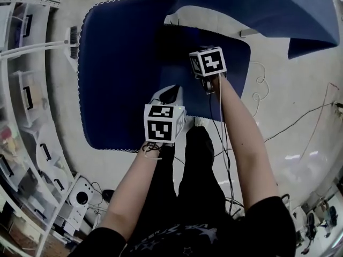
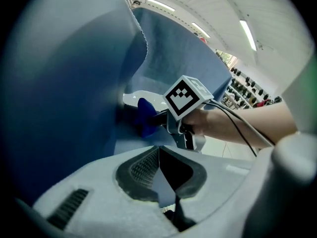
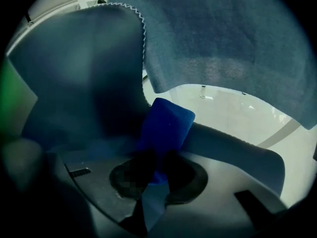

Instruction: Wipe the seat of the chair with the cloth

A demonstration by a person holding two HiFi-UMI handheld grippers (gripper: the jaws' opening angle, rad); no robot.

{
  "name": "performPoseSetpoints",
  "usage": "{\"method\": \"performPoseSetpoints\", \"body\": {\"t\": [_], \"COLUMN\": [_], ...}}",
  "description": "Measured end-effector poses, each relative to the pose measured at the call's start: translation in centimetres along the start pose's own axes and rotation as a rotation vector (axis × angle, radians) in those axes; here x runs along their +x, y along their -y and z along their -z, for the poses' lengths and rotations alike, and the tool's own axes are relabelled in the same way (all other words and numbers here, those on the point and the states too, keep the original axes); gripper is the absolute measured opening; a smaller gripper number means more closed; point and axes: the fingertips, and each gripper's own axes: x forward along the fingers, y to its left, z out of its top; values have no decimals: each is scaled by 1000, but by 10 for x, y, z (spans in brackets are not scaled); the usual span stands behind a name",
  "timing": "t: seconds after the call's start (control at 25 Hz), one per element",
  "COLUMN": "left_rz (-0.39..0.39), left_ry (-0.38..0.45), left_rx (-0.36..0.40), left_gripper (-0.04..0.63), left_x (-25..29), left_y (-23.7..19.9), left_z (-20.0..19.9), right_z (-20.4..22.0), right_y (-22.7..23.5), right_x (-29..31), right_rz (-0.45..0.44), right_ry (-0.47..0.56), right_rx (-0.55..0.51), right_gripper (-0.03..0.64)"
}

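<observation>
Right up against my lens, my right claw [image 3: 156, 178] is clamped shut on the bright blue cloth [image 3: 166, 123], with a folded wad of it poking out past the tips. From above, that claw sits at about one o'clock, over the dark panel I take to be the seat [image 1: 236, 76]. The cloth looks pressed in where that panel meets the big stitched side panel [image 1: 118, 63] at nine o'clock. My left claw [image 2: 159, 155] is down at six o'clock by the seat's near edge, jaws together with nothing between them.

Now, to wipe well, I reckon: keep the grip firm and lay the wad flat rather than dragging on one corner. Run overlapping strokes from the nine o'clock crease out toward three o'clock, where the seat's rounded corner ends. Mind the zigzag hem [image 3: 142, 29], because loose cloth could snag there. Another blue panel [image 1: 257, 9] overhangs at twelve, so room looks tight that way. Open floor [image 1: 300, 165] lies from three to five o'clock, but a cable [image 1: 295, 123] trails across it, and shelving [image 1: 32, 116] crowds eight o'clock.
</observation>
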Motion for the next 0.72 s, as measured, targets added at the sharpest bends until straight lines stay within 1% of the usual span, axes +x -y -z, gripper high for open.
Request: {"method": "performPoseSetpoints", "body": {"t": [0.12, 0.32, 0.52, 0.72], "left_rz": [0, -8, -14, 1], "left_ry": [-14, -26, -50, -64], "left_rx": [14, 30, 53, 77], "left_gripper": [21, 21, 21, 21], "left_x": [6, 17, 30, 43], "left_y": [7, 19, 40, 73], "left_z": [2, 1, 9, 16], "right_z": [10, 38, 58, 83], "right_y": [20, 59, 100, 147], "right_x": [-11, -30, -60, -89], "right_rz": [22, 68, 114, 173], "right_ry": [-8, -42, -37, -28], "right_rx": [22, 114, 133, 156], "right_gripper": [55, 54, 55, 55]}}
